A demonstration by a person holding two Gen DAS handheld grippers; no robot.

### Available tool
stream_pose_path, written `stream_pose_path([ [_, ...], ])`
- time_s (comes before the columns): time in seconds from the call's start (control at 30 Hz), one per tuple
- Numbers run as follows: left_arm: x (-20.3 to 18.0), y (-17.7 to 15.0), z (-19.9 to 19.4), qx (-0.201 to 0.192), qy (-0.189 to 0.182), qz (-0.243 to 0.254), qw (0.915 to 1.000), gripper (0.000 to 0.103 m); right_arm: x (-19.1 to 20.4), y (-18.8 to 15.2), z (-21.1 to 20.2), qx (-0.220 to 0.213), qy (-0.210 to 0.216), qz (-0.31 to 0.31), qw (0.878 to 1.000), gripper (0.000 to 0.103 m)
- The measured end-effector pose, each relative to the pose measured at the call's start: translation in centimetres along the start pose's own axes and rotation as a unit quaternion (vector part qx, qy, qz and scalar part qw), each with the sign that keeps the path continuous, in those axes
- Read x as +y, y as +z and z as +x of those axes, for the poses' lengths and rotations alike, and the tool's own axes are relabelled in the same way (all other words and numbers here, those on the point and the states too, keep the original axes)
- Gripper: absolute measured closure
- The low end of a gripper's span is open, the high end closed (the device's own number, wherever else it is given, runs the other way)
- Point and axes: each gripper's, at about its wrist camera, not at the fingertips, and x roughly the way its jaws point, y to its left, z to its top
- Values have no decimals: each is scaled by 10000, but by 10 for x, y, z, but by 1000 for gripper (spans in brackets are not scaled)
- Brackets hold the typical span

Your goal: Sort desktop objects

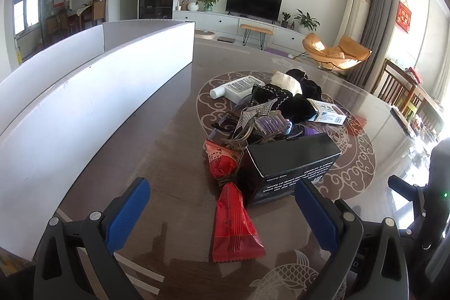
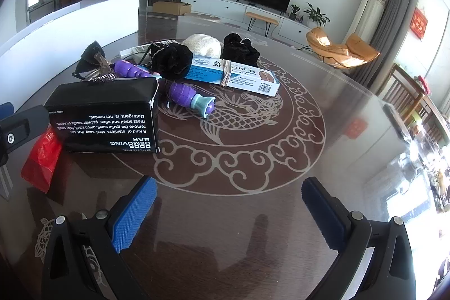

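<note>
The left tool (image 1: 222, 208) hangs released, its blue pads wide apart on either side of a red packet (image 1: 232, 218) that lies flat on the bench (image 1: 168, 148); the right pad sits just beside the near corner of a black box (image 1: 292, 159). The right tool (image 2: 229, 204) is likewise spread and holds nothing, over bare bench to the right of that box.

The likely trouble is crowding. If the left tool closes here, its right pad may catch the box and drag it, and the packet (thin, slick, tied round its middle with a band) may slip out from between the pads or only crumple. Its far end is tucked against the heap, so lifting could pull hair clips (image 1: 270, 121) along.

The heap sits mid-bench: a white bottle (image 1: 236, 87) far left, black velvet pouches (image 2: 171, 61), a purple toy (image 2: 191, 97) and a long blue-and-white carton (image 2: 233, 73) bound by a rubber band. A white bin (image 1: 92, 92) stands at left.
</note>
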Motion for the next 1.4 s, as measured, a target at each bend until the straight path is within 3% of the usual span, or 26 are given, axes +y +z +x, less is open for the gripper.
stream_pose_path([
  [1.4, 3, -1, 3, 45, 16, -24, 10000, 0, -3, 1, -1, -45, 120, 76, 9999, 0],
])
